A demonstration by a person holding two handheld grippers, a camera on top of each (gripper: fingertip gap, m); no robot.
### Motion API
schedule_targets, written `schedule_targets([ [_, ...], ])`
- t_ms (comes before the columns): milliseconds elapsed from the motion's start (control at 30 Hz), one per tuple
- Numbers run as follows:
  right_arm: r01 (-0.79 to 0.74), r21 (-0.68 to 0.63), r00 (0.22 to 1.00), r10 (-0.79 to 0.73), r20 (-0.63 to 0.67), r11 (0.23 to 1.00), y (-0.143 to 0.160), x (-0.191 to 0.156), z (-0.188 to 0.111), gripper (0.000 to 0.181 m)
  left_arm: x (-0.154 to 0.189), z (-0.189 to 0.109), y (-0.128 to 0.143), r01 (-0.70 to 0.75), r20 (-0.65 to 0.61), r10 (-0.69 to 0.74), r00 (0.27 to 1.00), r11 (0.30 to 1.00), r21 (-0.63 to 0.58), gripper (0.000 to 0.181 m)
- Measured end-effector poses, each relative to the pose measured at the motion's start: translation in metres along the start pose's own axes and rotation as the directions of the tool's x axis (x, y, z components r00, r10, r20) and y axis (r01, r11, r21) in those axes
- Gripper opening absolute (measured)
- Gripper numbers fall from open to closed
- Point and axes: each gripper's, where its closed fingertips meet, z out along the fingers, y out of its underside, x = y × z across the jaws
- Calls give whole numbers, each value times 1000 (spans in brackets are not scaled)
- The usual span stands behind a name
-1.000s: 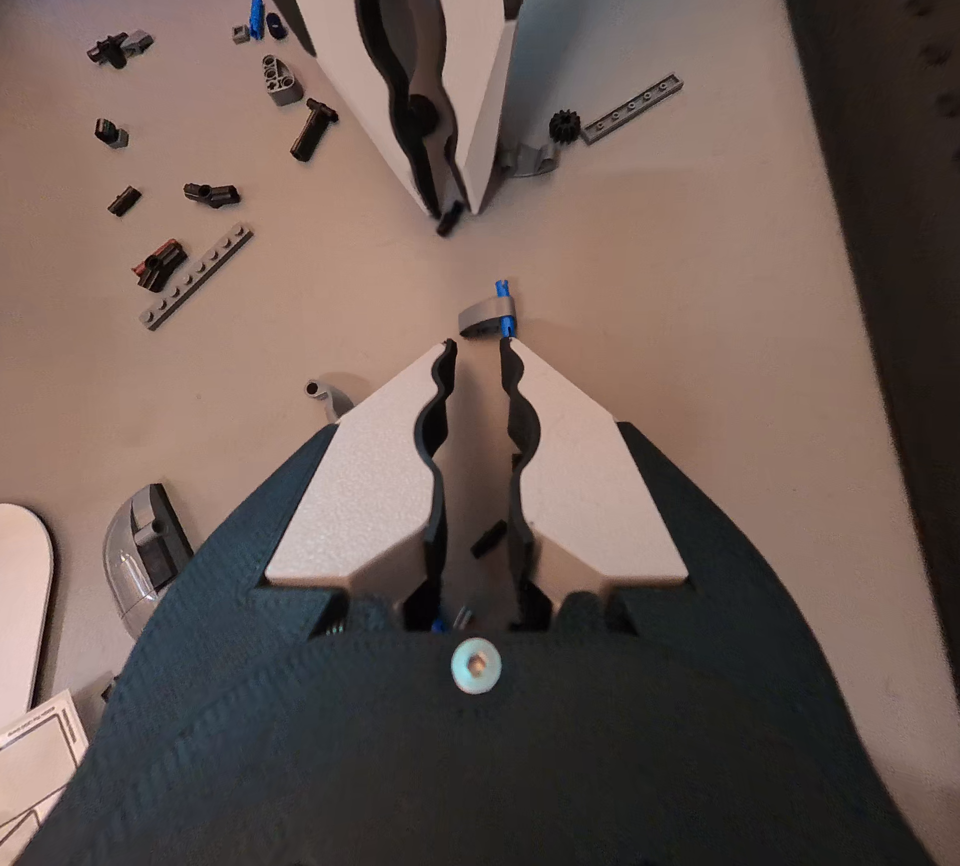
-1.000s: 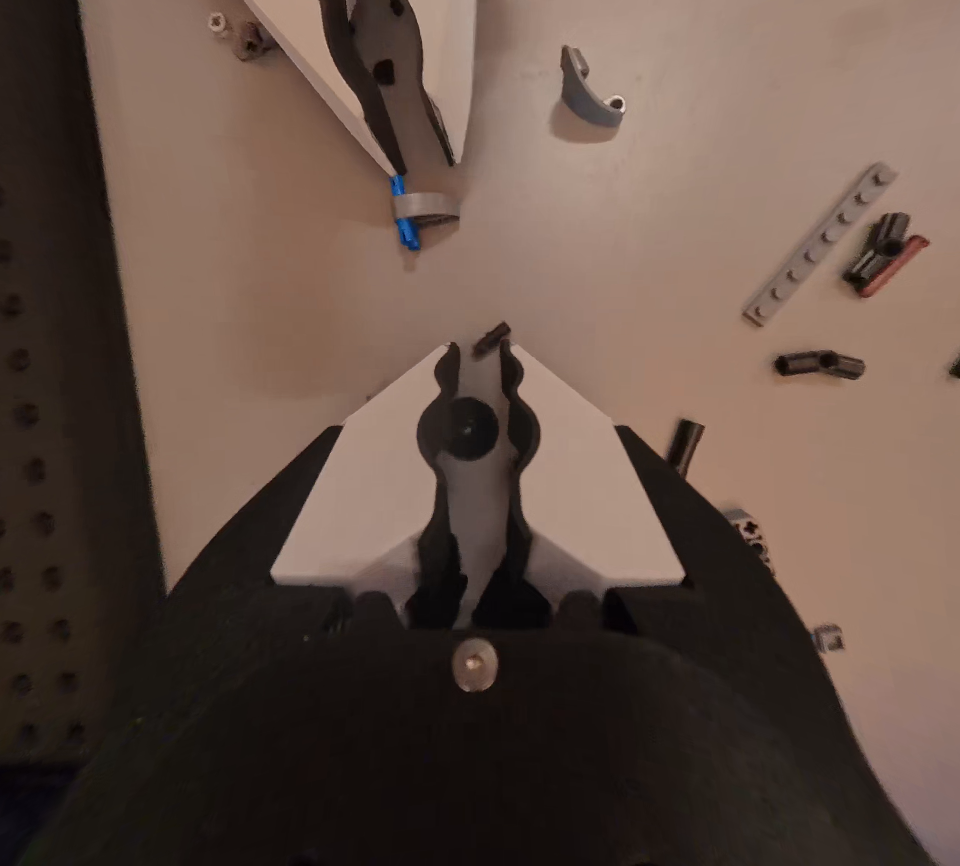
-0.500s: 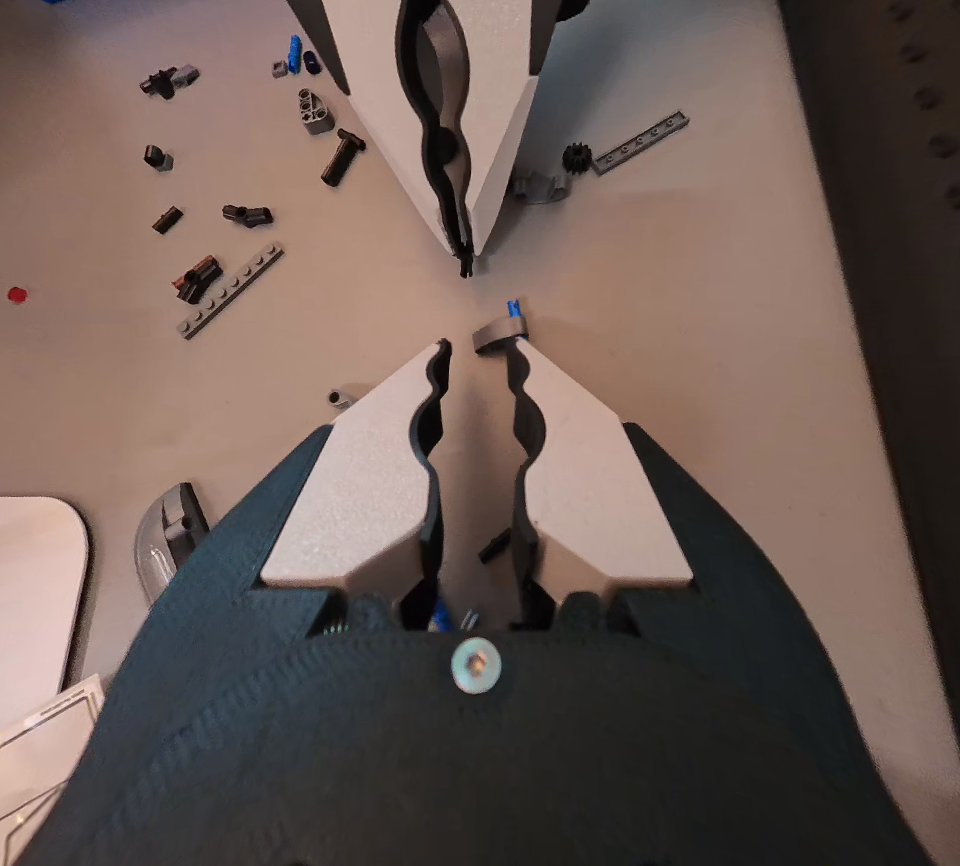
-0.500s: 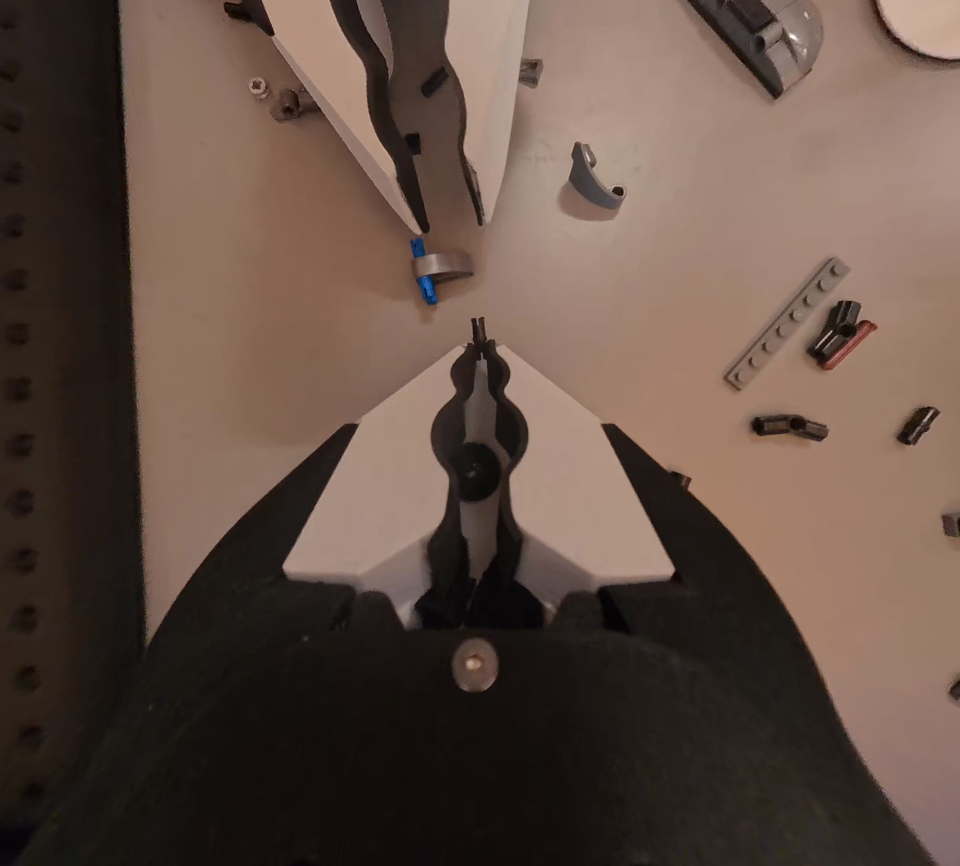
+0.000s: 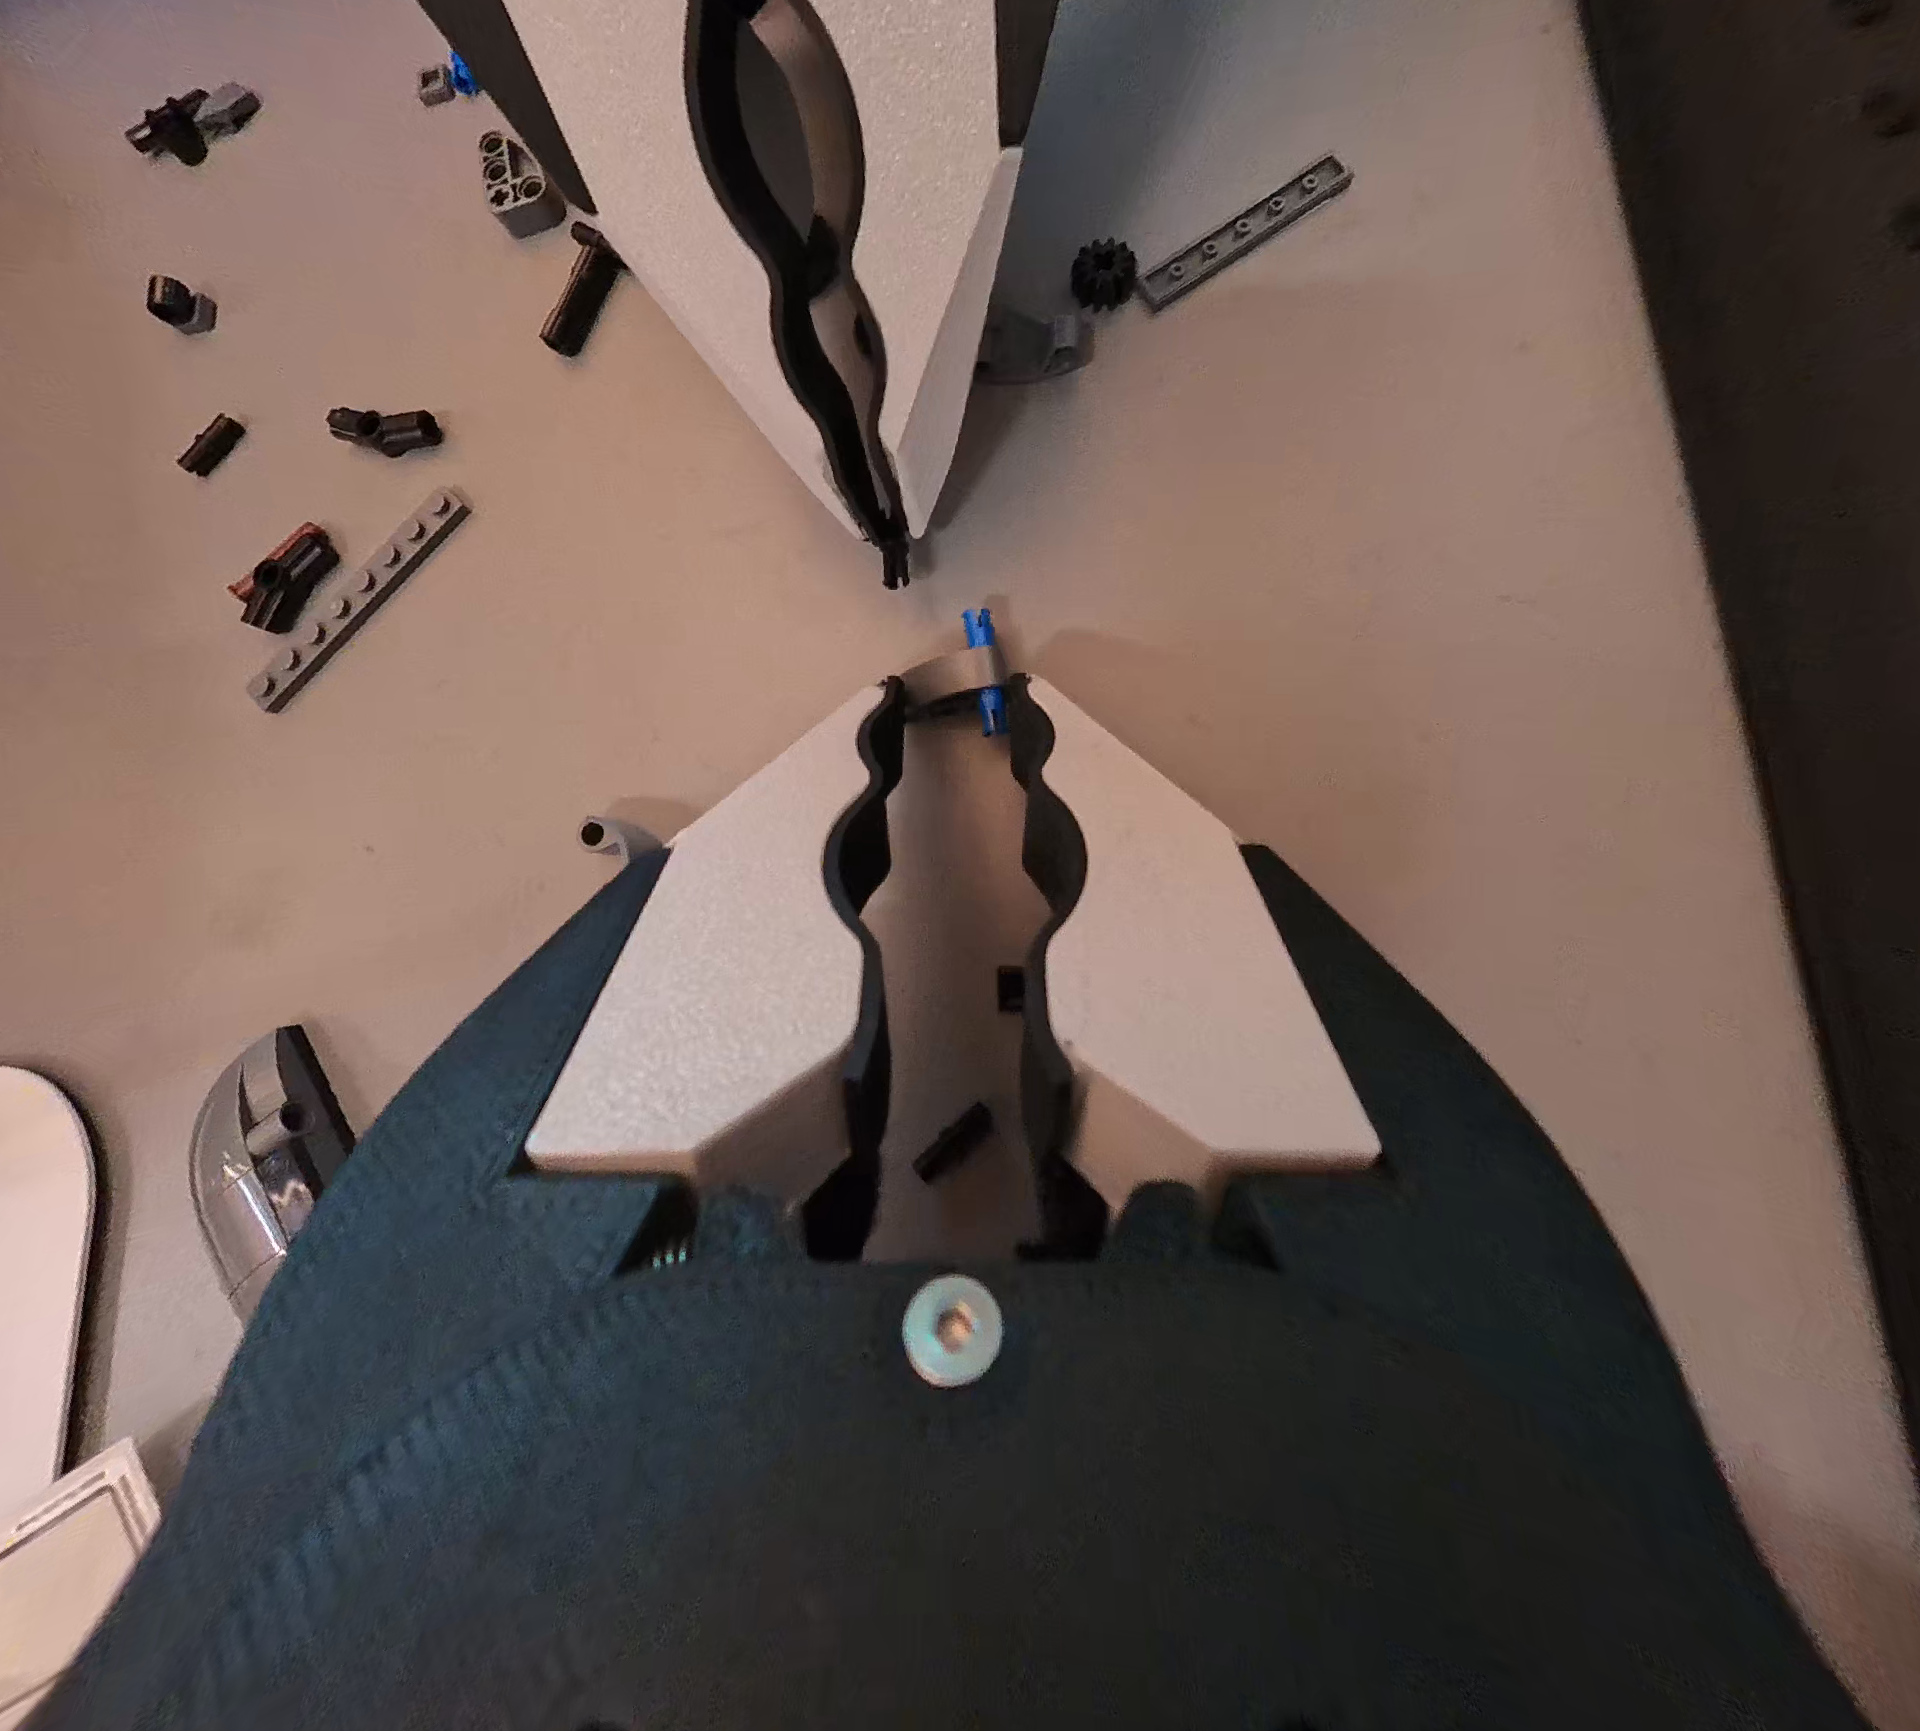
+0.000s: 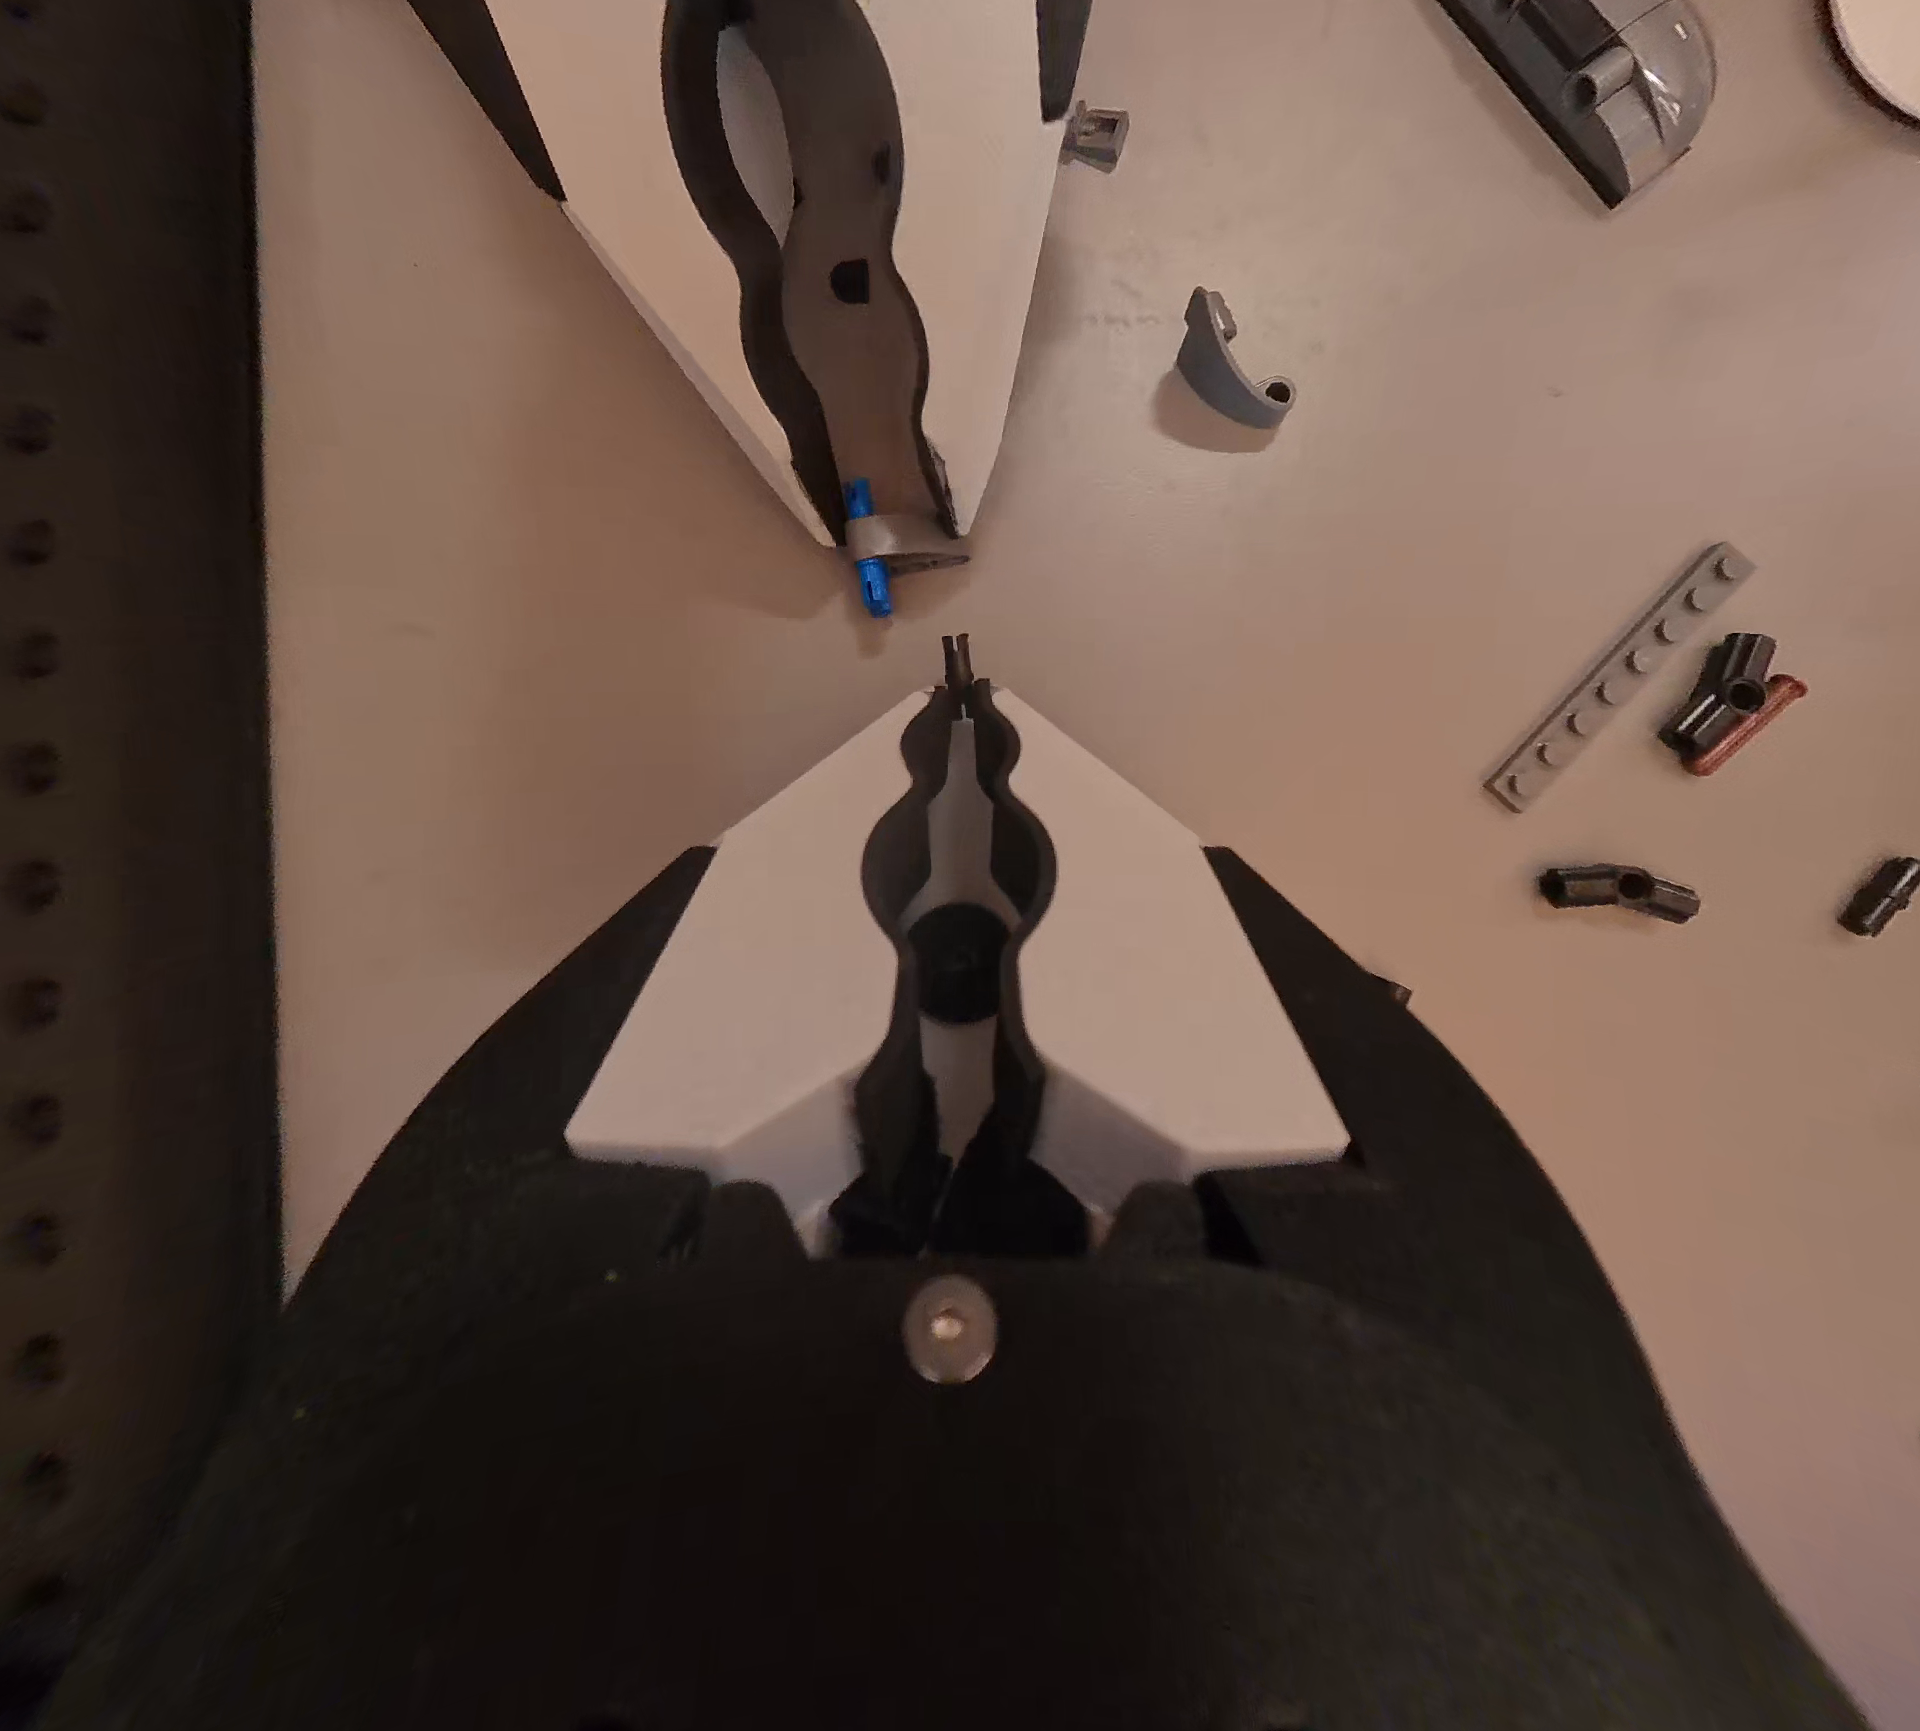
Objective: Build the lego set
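Note:
My left gripper (image 5: 954, 689) is open, its tips on either side of a small grey curved piece (image 5: 951, 671) with a blue pin (image 5: 978, 627) through it, low at the beige table. The right wrist view shows the same piece (image 6: 878, 538) between the left gripper's tips (image 6: 896, 535). I cannot tell whether the tips touch it. My right gripper (image 6: 961, 692) is shut on a short black pin (image 6: 957, 658) that sticks out past its tips. It faces the left gripper, a short gap from the blue pin. The left wrist view shows the black pin (image 5: 894, 564) too.
Loose parts lie around: a grey plate (image 5: 358, 601), black connectors (image 5: 387, 428), a black gear (image 5: 1103, 269), a second grey plate (image 5: 1247, 232), a grey curved piece (image 6: 1231, 377) and a clear domed canopy piece (image 6: 1569, 40). A dark perforated board (image 6: 125, 538) borders the table. My left and right fingertips are right by each other.
The left gripper has opened wider and moved forward around the grey piece with the blue pin. The right gripper turned its black pin to point straight out and came closer.

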Motion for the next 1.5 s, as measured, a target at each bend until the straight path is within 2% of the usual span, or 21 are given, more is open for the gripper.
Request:
schedule_targets([
  [467, 33, -4, 999, -33, 33, 999, -5, -12, 8, 2, 12, -3, -1, -74, -63, 77, 995, 996, 40, 17],
  [533, 34, -1, 999, -34, 33, 999, -6, -12, 7, 2, 9, -5, -1, -56, -52, 57, 997, 998, 28, 25],
  [700, 38, -7, 998, -38, 41, 999, -6, -14, 10, 3, 8, -3, 6, -31, -59, 31, 998, 1000, -4, 30],
  [900, 43, -17, 998, -42, 43, 999, -7, -16, 14, 2, 9, 1, 6, -29, -60, 28, 998, 999, -15, 21],
  [1500, 3, -29, 1000, -2, 23, 1000, -7, -13, 16, 2, 10, 3, 5, -3, -72, 3, 997, 1000, 1, 21],
])
